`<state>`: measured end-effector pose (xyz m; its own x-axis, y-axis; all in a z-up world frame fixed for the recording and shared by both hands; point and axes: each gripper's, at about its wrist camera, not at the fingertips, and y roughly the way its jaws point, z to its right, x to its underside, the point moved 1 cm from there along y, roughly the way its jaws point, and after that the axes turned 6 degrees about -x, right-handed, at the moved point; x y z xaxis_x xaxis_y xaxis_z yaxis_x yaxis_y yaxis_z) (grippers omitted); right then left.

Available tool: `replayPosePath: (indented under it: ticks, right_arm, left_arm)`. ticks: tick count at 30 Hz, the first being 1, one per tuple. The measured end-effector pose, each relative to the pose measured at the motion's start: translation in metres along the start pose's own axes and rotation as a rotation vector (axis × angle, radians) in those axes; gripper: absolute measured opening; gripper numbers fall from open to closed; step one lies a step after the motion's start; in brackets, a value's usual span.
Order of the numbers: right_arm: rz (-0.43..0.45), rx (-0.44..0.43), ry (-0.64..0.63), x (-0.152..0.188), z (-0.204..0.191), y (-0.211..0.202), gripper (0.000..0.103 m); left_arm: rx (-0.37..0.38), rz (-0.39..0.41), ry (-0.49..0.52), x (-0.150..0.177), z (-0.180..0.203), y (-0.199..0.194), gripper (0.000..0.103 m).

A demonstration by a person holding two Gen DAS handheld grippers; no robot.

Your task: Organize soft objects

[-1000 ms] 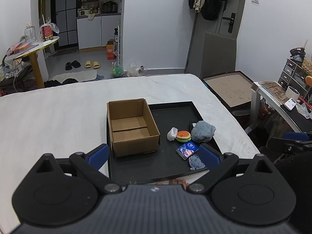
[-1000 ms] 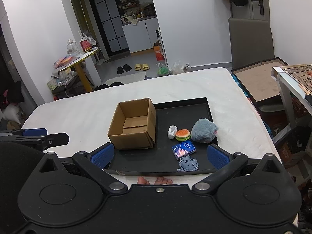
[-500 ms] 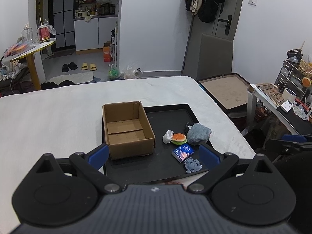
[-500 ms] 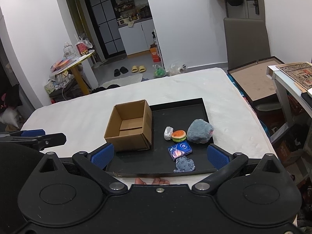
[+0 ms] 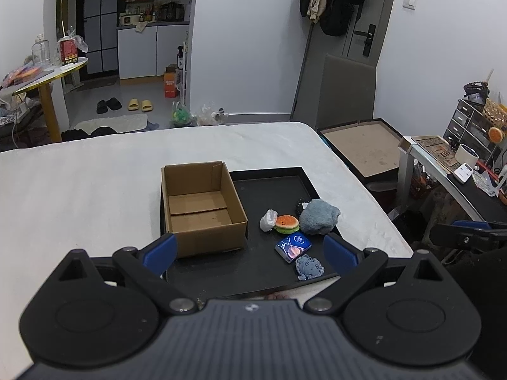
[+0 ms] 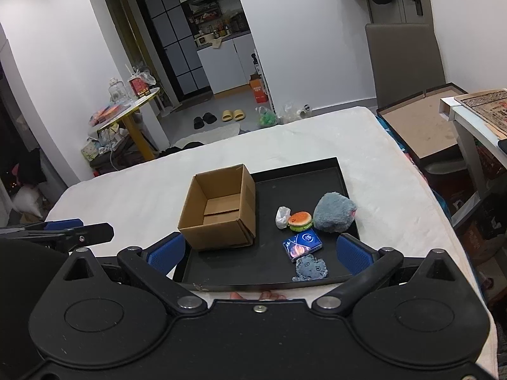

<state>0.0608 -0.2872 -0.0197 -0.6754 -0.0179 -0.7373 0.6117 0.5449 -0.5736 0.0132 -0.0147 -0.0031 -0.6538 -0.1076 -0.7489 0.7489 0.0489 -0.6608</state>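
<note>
An empty cardboard box (image 5: 202,204) (image 6: 221,212) stands on the left of a black tray (image 5: 272,180) (image 6: 304,174) on a white bed. On the tray's right lie a grey-blue plush (image 5: 319,220) (image 6: 334,212), a burger toy (image 5: 286,222) (image 6: 300,220), a small white item (image 5: 268,220) (image 6: 282,217), a blue packet (image 5: 293,248) (image 6: 302,244) and a flat blue fuzzy piece (image 5: 309,267) (image 6: 310,269). My left gripper (image 5: 250,251) and right gripper (image 6: 259,251) are open and empty, held high above the tray's near edge.
The white bed (image 5: 79,183) extends left and far. A desk with drawers and clutter (image 5: 469,164) stands at the right. An open flat box (image 6: 424,126) lies beyond the bed's right side. A yellow-legged side table (image 6: 126,114) stands at the far left.
Both grippers have pulled back and risen a little, so the tray and box look smaller and farther. The objects have not moved.
</note>
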Motion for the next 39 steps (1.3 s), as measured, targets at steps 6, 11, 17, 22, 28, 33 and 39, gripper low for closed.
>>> replayPosePath:
  ticks: [6, 11, 17, 22, 28, 33, 39]
  right_arm:
    - [0.002, 0.005, 0.006, 0.002, 0.005, 0.001, 0.103]
    - [-0.001, -0.005, 0.006, 0.003, 0.008, 0.006, 0.103]
    - [0.029, -0.011, 0.016, -0.001, 0.02, 0.012, 0.103]
    - [0.045, -0.004, 0.03, -0.004, 0.032, 0.018, 0.103]
    - [0.02, 0.001, 0.021, -0.002, 0.041, 0.033, 0.103]
    - [-0.006, -0.001, 0.02, -0.001, 0.051, 0.047, 0.103]
    - [-0.035, -0.008, 0.032, 0.001, 0.065, 0.064, 0.103]
  left_arm:
    - [0.007, -0.01, 0.01, 0.0, 0.003, 0.008, 0.098]
    - [0.008, -0.017, 0.002, -0.001, 0.0, 0.015, 0.098]
    - [0.007, -0.019, -0.006, -0.004, -0.004, 0.027, 0.098]
    - [-0.001, -0.022, -0.024, -0.008, -0.011, 0.038, 0.098]
    - [-0.013, -0.048, -0.034, -0.009, -0.015, 0.055, 0.098]
    - [-0.019, -0.06, -0.052, -0.007, -0.019, 0.072, 0.098]
    - [-0.046, -0.083, -0.074, -0.004, -0.023, 0.095, 0.098]
